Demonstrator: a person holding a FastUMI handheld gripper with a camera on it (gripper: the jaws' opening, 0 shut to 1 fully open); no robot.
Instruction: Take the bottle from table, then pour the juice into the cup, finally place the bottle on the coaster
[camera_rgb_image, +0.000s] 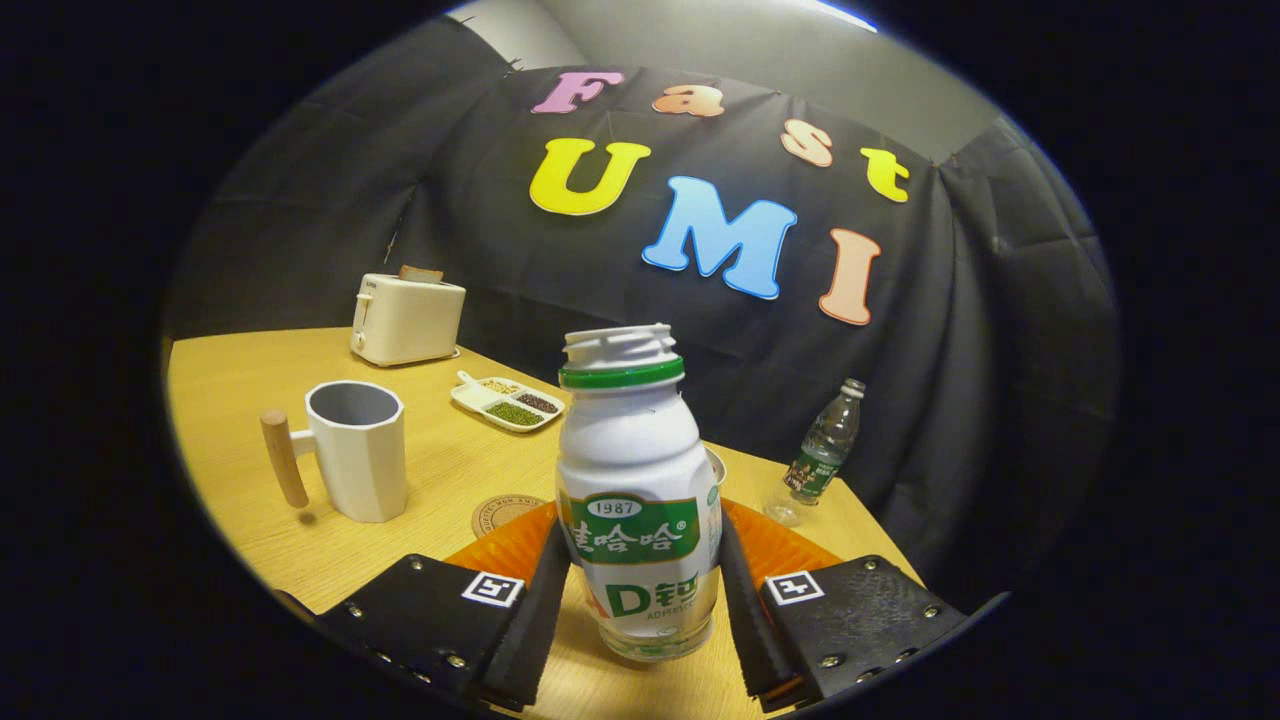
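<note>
Wood-grain tabletop (250, 380) with black cloth hung behind it, that's the booth. Going left to right: a white mug (355, 450) with a wooden handle, a cream toaster (405, 318) further back with something poking out of its slot, a divided dish (508, 402) holding 3 kinds of beans or grains, and a round cork coaster (500, 512) just ahead of the left finger. Then the white drink bottle (638, 490), cap off, upright, sitting right between the fingers of the gripper (640, 600). Both fingers look pressed against its sides, so I'd call it gripped. Off to the right there's a clear plastic water bottle (825, 445) near the table edge.

Progress-wise: grab looks done, pour into the mug and drop-off on the coaster are both left.

Can't tell if the bottle's lifted or resting on the table. Something orange (790, 548) sits behind the fingers, mostly hidden. Can't tell if the mug's empty either.
</note>
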